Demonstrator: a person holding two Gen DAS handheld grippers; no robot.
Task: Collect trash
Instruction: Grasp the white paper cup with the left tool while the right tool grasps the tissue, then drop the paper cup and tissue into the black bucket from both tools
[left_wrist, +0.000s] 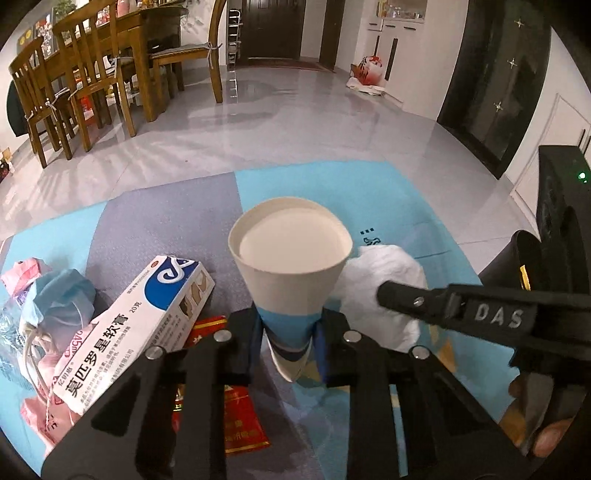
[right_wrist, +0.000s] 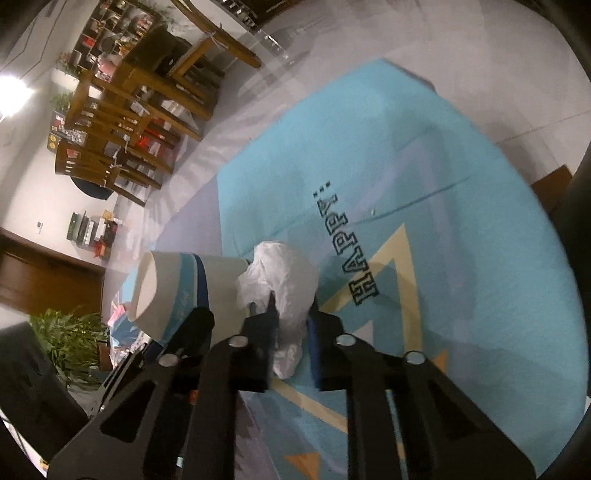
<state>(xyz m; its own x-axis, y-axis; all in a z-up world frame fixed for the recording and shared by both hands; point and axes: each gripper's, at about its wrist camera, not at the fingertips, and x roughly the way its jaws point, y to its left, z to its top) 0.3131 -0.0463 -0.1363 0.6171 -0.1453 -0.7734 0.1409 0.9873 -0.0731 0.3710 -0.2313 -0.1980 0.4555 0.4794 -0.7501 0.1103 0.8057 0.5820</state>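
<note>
Left gripper (left_wrist: 290, 343) clamps a paper cup (left_wrist: 290, 258) near its base, mouth tilted away; right gripper (right_wrist: 291, 332) pinches crumpled tissue (right_wrist: 280, 273) beside it on the mat (right_wrist: 443, 184), likely for binning.

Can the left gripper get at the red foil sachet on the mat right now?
Probably not yet: the left gripper is shut on the white paper cup, and the red foil sachet lies under its fingers.

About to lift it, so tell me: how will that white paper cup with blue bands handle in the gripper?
The white paper cup with blue bands looks empty, so probably light. Its thin wall may dent under the left gripper. Tapered and round, it would likely roll if dropped.
</note>
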